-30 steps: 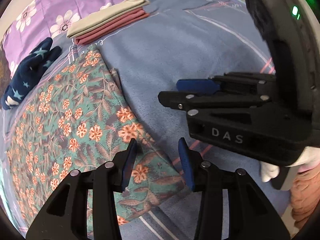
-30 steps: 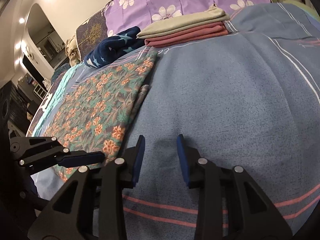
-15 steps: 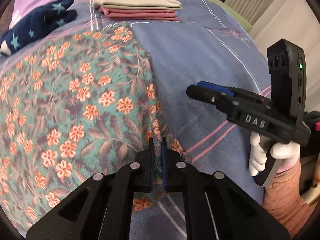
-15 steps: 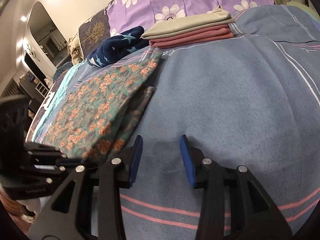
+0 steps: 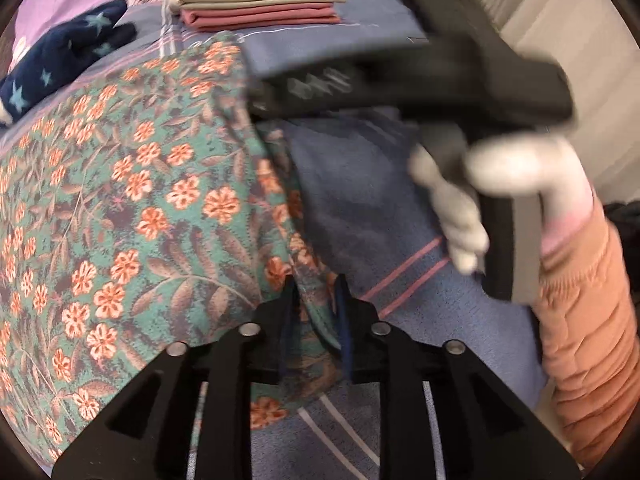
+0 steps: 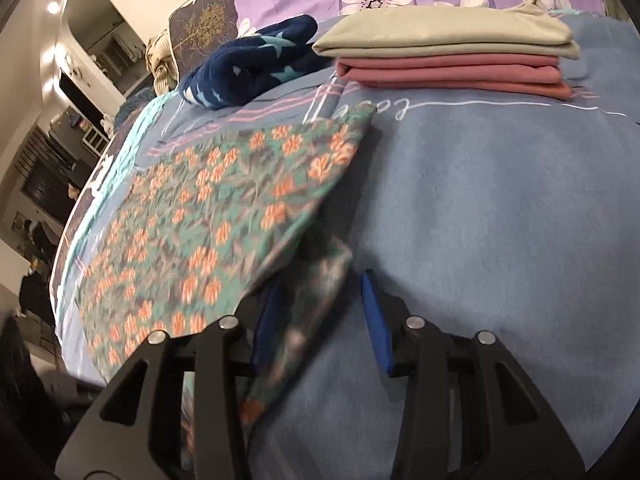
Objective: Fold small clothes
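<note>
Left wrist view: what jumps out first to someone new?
The floral cloth fills the left half, its near edge pinched in the left tongs. The right tongs, open, straddle that edge farther along. A folded stack sits at the back beside a starry navy garment.

The floral garment (image 5: pixel 132 208) was thin, matt printed cloth, lying on the bed's blue blanket (image 6: pixel 500 208), which looked soft and slightly napped. Beyond the garment, the navy star-patterned piece (image 6: pixel 256 68) looked fleecy, and the folded stack (image 6: pixel 452 56) was smooth matt fabric. The left tool (image 5: pixel 314 312) was matt black plastic with shiny metal pins.
</note>
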Available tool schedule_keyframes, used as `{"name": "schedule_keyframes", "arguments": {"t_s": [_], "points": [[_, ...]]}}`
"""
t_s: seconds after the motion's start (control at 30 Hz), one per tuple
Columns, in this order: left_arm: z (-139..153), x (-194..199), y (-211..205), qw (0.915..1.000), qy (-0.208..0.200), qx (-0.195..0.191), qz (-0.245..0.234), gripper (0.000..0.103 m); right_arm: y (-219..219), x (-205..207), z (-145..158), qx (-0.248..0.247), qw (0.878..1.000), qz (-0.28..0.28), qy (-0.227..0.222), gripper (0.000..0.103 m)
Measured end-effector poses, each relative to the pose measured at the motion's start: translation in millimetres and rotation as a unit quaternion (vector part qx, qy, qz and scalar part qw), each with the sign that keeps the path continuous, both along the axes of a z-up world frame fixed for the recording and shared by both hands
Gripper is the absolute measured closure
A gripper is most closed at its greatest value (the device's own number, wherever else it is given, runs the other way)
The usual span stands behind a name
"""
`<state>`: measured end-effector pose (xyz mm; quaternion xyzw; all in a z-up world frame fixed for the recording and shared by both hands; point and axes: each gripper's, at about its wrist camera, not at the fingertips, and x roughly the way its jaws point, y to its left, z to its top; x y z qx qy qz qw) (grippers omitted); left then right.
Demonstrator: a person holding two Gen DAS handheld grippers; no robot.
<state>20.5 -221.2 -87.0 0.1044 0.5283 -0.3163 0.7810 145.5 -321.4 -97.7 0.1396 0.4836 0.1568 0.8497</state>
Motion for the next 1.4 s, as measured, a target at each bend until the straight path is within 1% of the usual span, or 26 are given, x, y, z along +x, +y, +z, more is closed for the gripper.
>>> {"name": "schedule_keyframes", "arguments": {"t_s": [0.03,0.07,0.13,0.17,0.23,0.27,0.37,0.43,0.5,0.6,0.67,0.73,0.77,0.83,0.87,0.9,0.93,0.97,1.0,1.03,1.1,1.17,1.23,1.3,1.37,1.4], "points": [[1,-3,-3,0.9999,-0.009,0.008,-0.01,0.083,-1,2,0,0.009,1.0,-0.007,-0.002,0.1],[3,-5,-3,0.9998,-0.013,0.007,-0.016,0.084,-2,4,1,0.024,1.0,-0.012,-0.001,0.101],[7,-5,-1,0.9997,-0.009,-0.007,-0.021,0.096,-8,0,12,0.047,0.998,-0.034,-0.027,0.101],[8,-5,1,0.9996,-0.005,-0.017,-0.024,0.098,-9,-4,20,0.058,0.997,-0.039,-0.045,0.101],[9,-3,2,0.9993,-0.006,-0.022,-0.028,0.098,-7,-3,25,0.055,0.996,-0.038,-0.058,0.101],[8,-3,1,0.9993,-0.006,-0.023,-0.029,0.098,-3,2,22,0.032,0.997,-0.039,-0.057,0.101],[3,-8,-3,0.9988,-0.011,-0.029,-0.037,0.098,3,14,-4,-0.006,0.999,-0.043,-0.031,0.101],[-1,-12,-1,0.9983,-0.019,-0.029,-0.047,0.097,-3,13,-12,0.014,0.998,-0.046,-0.032,0.101],[1,-15,0,0.9977,-0.022,-0.038,-0.053,0.096,-11,8,-6,0.026,0.997,-0.063,-0.032,0.101],[8,-27,0,0.9951,-0.007,-0.065,-0.074,0.091,-20,-9,16,0.003,0.995,-0.087,-0.055,0.099],[10,-35,-3,0.9928,0.001,-0.075,-0.093,0.088,-18,-25,32,0.035,0.995,-0.059,-0.07,0.099],[7,-45,-11,0.9917,-0.009,-0.063,-0.112,0.08,-10,-39,43,0.062,0.995,-0.008,-0.075,0.097],[5,-48,-14,0.9915,-0.016,-0.055,-0.116,0.079,0,-47,43,0.072,0.995,0.03,-0.069,0.095],[6,-54,-15,0.991,-0.025,-0.053,-0.12,0.078,15,-56,34,0.075,0.993,0.076,-0.052,0.085],[9,-57,-12,0.9902,-0.022,-0.062,-0.123,0.078,22,-60,21,0.053,0.994,0.088,-0.03,0.083],[12,-60,-11,0.9896,-0.018,-0.068,-0.125,0.078,28,-61,7,0.013,0.996,0.084,-0.008,0.088],[17,-65,-4,0.9882,-0.012,-0.08,-0.13,0.078,29,-64,-4,-0.012,0.997,0.077,-0.002,0.091],[20,-67,3,0.9876,-0.012,-0.085,-0.132,0.076,25,-69,-6,0.003,0.997,0.07,-0.019,0.092],[25,-71,15,0.9876,-0.019,-0.087,-0.129,0.072,21,-71,-5,0.017,0.998,0.058,-0.016,0.092],[28,-73,24,0.9881,-0.027,-0.087,-0.124,0.067,16,-74,1,0.026,0.999,0.037,-0.012,0.092],[36,-73,58,0.9902,-0.047,-0.09,-0.095,0.062,16,-81,13,0.007,0.999,0.021,-0.023,0.091],[41,-67,90,0.9918,-0.06,-0.099,-0.055,0.061,24,-88,25,-0.038,0.998,0.018,-0.039,0.083],[46,-65,141,0.9907,-0.079,-0.11,0.015,0.061,36,-89,32,-0.064,0.997,0.023,-0.046,0.072],[50,-59,203,0.984,-0.098,-0.116,0.093,0.061,50,-86,39,-0.086,0.995,0.023,-0.047,0.072],[52,-54,253,0.9744,-0.112,-0.12,0.153,0.068,57,-81,42,-0.093,0.994,0.02,-0.046,0.072],[57,-53,278,0.9691,-0.118,-0.122,0.179,0.076,67,-74,46,-0.096,0.994,0.023,-0.047,0.072]]}}
